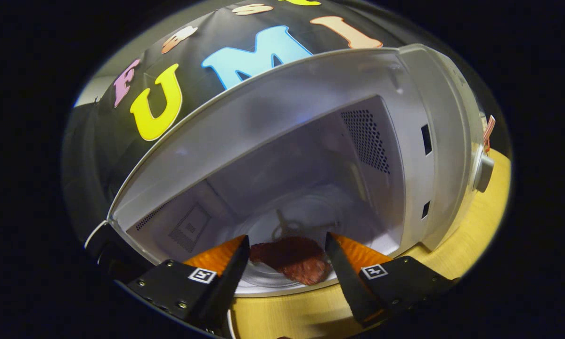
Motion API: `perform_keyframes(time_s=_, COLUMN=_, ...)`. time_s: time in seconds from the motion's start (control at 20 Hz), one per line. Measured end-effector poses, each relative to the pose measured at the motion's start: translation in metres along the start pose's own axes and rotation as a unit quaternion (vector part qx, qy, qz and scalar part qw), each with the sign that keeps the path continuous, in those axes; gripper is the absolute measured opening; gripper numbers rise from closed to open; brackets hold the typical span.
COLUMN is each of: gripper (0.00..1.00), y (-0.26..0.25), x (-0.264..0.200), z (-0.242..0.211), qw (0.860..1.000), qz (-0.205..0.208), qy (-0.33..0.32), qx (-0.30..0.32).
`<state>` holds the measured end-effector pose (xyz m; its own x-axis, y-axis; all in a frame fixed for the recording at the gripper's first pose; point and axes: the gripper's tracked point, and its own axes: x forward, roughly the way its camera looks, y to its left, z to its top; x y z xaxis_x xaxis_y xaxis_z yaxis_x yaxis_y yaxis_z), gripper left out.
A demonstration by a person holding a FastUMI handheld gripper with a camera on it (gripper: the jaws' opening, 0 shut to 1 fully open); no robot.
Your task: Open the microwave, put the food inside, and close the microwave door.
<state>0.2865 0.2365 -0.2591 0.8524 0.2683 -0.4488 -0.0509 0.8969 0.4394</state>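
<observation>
Wooden table [470, 245] sits under everything I see, nearest at the bottom between my fingers and running off to the right past the microwave. My gripper [287, 256] hangs just in front of the oven mouth, fingers spread apart, nothing clamped; left finger [228, 278] and right finger [346, 278] each carry a small square marker on the block behind. Between the fingers, just ahead of the tips, lies the food [296, 263], a dark reddish-brown flat piece, steak-like. It rests inside the microwave [433, 141] on the near part of the glass plate [263, 278], its near edge close to the plate's rim. I can't tell whether either finger touches it; a gap seems to show on both sides.

Beyond the food I see the turntable hub [287, 228] in the middle of the cavity floor. Cavity is pale, with a perforated vent [364, 141] on the right wall and a smaller patterned patch on the left wall. Door [108, 254] is swung open on the left, dark, partly hidden by my left finger block. Right front panel holds a round knob [482, 172]. Far behind is the black booth wall [94, 150].
</observation>
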Motion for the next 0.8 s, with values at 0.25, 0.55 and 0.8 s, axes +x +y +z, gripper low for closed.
perform_keyframes(time_s=0.25, gripper=0.97, y=0.011, x=-0.028, z=0.007, qw=0.998, qz=0.012, qy=-0.003, qx=-0.065)
perform_keyframes(time_s=0.55, gripper=0.97, y=0.041, x=-0.098, z=0.031, qw=0.992, qz=0.048, qy=-0.028, qx=-0.115)
perform_keyframes(time_s=0.8, gripper=0.97, y=0.068, x=-0.164, z=0.052, qw=0.987, qz=0.081, qy=-0.057, qx=-0.128)
